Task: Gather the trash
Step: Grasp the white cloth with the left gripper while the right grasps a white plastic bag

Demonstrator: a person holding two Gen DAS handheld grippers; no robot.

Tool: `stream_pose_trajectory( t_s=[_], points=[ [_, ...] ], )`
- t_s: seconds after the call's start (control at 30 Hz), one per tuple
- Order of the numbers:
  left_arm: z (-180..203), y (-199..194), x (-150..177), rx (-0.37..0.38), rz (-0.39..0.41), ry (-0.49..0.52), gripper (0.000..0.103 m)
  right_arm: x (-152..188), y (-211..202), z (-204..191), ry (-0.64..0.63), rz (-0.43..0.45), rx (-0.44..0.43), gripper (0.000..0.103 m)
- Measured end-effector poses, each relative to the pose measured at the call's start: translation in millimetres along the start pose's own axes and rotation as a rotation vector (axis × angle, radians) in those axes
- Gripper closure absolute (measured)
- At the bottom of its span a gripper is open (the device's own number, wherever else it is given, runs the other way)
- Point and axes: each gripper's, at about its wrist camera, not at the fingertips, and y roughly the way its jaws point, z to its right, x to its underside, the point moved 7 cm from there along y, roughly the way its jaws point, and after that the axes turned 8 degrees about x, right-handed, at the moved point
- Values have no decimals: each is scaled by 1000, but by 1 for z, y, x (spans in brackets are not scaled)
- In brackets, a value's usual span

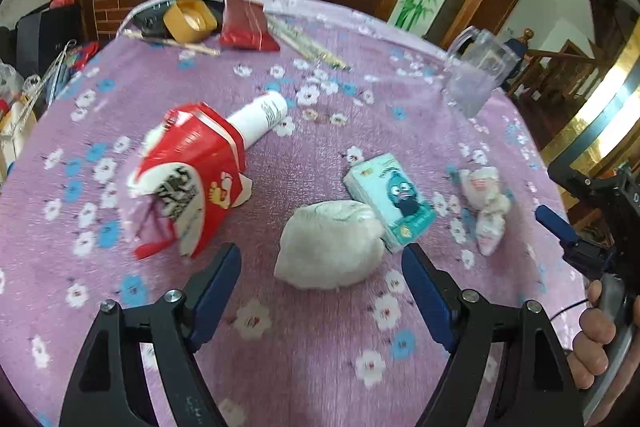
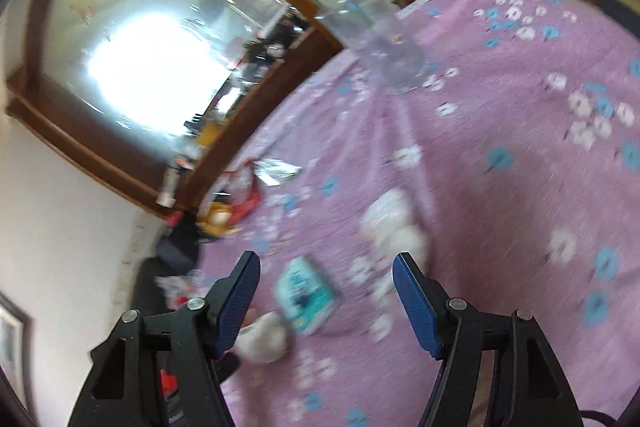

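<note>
Our left gripper (image 1: 321,259) has its fingers spread wide and holds nothing; the white paper wad (image 1: 330,245) lies just ahead of the tips, roughly centred in the gap but not touched by either one. Our right gripper (image 2: 326,267) is also spread wide and empty, and its view is tilted and blurred. In that view the teal tissue pack (image 2: 306,293) shows between the fingers and farther out, and a second crumpled tissue (image 2: 394,223) lies near the right fingertip; we cannot tell how high the gripper hangs over them.

As far as we can judge, the collecting has barely begun, or at least much is left: nothing is held, and several pieces lie loose on the purple flowered tabletop (image 1: 280,347). In the left view the tissue pack (image 1: 390,201) lies just beside the wad, touching or nearly touching its right side. The second crumpled tissue (image 1: 486,205) is farther right. A torn red and white wrapper (image 1: 188,179) lies to the left of the wad, with a white tube (image 1: 260,117) poking out behind it.

Farther out stands a clear plastic jug (image 1: 478,71) near the far right edge; it may be where the trash goes, but we cannot tell that. We see no bin. At the far end lie a red packet (image 1: 246,25), a yellow tape roll (image 1: 190,19) and some chopsticks (image 1: 308,43).
</note>
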Motion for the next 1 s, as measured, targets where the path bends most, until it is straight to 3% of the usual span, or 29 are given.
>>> stream_pose_trajectory(
  t_s=[0.23, 0.33, 0.4, 0.5, 0.57, 0.8, 1.0],
  points=[
    [-13, 20, 0, -47, -6, -22, 22, 8, 40, 18, -58, -13, 137, 31],
    [-9, 24, 2, -30, -14, -20, 41, 8, 47, 18, -102, 1, 192, 35],
    [-3, 26, 3, -16, -20, -7, 54, 11, 52, 20, -111, -10, 214, 50],
    [4, 23, 6, -34, -11, 18, 63, 15, 61, 25, -122, -37, 259, 63],
    [7, 20, 8, -42, -5, 30, 67, 16, 61, 25, -128, -28, 276, 66],
    [6, -8, 18, 11, 21, 2, 73, 10, 35, 15, -121, 58, 213, 71],
    [7, -25, 25, 42, 35, -18, 73, 8, 30, 17, -101, 72, 207, 71]
  ],
)
